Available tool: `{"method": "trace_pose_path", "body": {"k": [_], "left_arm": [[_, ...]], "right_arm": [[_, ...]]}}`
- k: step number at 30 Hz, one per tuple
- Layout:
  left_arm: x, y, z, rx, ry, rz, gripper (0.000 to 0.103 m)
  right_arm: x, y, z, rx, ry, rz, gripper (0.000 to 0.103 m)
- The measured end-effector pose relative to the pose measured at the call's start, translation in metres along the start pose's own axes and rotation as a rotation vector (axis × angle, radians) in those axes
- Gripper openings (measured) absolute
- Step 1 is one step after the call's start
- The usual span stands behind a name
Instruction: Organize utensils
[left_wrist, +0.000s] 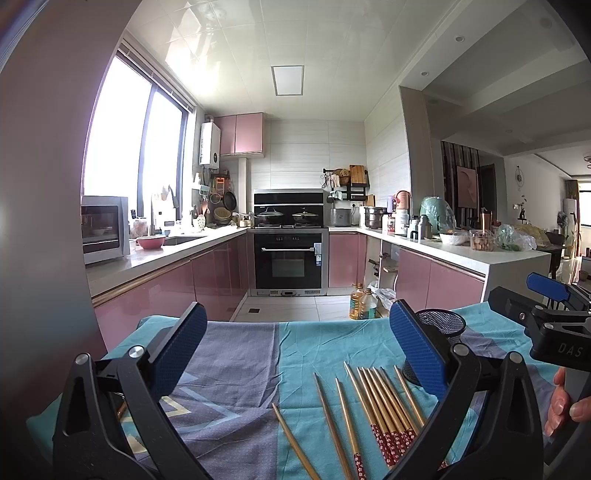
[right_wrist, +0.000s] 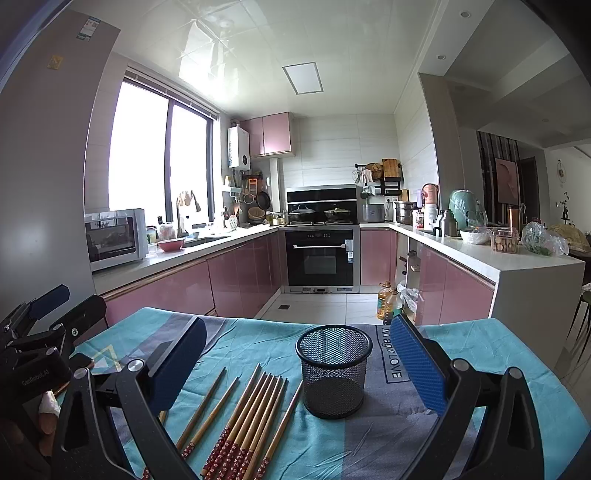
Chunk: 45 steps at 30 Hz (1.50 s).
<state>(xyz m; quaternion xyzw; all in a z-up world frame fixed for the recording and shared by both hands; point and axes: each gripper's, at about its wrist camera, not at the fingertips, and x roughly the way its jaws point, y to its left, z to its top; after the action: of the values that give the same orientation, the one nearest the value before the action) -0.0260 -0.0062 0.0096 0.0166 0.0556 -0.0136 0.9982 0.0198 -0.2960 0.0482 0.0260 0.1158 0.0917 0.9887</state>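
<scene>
Right wrist view shows "LOVE" printed on the teal and grey cloth (right_wrist: 369, 435) covering the tabletop, and "GenRobot.AI" on the left gripper (right_wrist: 48, 306), jaws spread wide. About nine wooden chopsticks with red patterned ends (right_wrist: 251, 417) lie flat just left of one empty black wire-mesh cup (right_wrist: 333, 369). The right gripper (right_wrist: 295, 363) hovers, jaws released, holding nothing

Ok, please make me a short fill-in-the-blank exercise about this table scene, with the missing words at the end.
1. The mesh cup is still ____ inside.
2. The chopsticks lie on the ____ beside the cup.
3. The left gripper and the right gripper are both ____.
4. The chopstick handles are patterned in ____.

Missing words: empty; tablecloth; open; red
</scene>
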Motion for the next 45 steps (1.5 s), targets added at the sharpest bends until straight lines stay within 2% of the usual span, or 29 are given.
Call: {"method": "trace_pose_path", "body": {"k": [45], "left_arm": [[0.0021,-0.0062,-0.0033,-0.002,0.009,-0.003,0.098]], "right_arm": [[-0.0019,-0.0015,-0.0007,0.005,-0.001,-0.001,0.096]]}}
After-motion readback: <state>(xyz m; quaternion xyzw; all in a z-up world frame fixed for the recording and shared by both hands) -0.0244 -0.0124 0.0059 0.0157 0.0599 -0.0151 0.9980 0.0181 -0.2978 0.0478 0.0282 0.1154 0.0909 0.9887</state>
